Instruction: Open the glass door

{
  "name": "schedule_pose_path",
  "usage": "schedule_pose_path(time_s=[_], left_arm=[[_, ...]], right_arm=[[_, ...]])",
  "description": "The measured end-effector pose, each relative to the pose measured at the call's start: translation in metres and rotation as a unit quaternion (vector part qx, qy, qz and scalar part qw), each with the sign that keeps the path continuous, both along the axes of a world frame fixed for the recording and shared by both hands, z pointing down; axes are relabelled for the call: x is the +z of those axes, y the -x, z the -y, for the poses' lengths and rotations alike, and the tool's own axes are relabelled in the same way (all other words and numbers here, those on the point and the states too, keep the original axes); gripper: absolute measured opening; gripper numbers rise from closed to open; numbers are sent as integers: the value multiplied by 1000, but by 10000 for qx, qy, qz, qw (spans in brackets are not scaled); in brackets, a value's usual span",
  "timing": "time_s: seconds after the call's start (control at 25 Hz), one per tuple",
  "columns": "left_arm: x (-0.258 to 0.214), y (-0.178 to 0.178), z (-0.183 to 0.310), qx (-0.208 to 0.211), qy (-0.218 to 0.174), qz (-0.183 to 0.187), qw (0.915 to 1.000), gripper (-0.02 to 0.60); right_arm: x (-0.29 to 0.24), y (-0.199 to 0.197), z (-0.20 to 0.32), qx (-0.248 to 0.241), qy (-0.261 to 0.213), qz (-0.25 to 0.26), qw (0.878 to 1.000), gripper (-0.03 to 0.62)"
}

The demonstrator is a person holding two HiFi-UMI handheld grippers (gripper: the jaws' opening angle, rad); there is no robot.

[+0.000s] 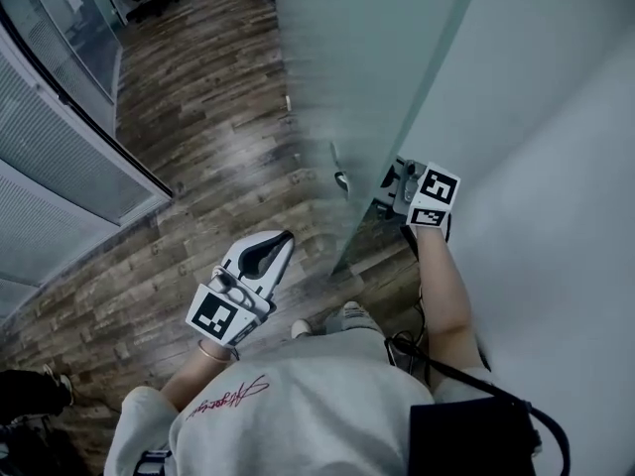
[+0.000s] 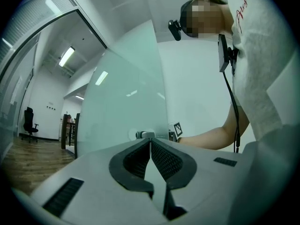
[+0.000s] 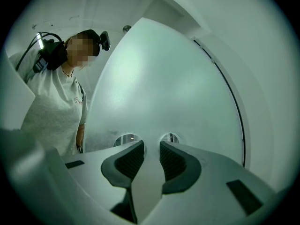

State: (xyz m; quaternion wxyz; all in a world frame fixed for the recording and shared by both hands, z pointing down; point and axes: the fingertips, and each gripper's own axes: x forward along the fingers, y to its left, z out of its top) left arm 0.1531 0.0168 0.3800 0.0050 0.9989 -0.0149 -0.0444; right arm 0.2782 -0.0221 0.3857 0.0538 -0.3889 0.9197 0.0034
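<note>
The glass door [image 1: 367, 77] stood ajar, so opening looked partly done. At the door's handle edge, the right gripper [image 3: 152, 146] had jaws apart, clasping nothing. Beside the door, the left gripper [image 2: 150, 142] was closed and empty.

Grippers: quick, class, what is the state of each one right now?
Left gripper: closed, holding nothing.
Right gripper: open, jaws apart, facing the glass door, with nothing seen between them.
</note>
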Motion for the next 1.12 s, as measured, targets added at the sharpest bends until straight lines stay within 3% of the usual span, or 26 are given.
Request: schedule_pose_path(time_s=[0.28, 0.64, 1.12], left_arm=[[-17, -51, -27, 162, -88, -99, 9998, 25], [-24, -119, -43, 54, 67, -144, 9999, 25], [-12, -176, -51, -63, 58, -59, 9999, 23]], right_arm=[[-4, -27, -20, 27, -94, 97, 9999, 112], [-10, -58, -36, -563, 18, -6, 9984, 112], [0, -110, -54, -757, -51, 113, 9971, 112]])
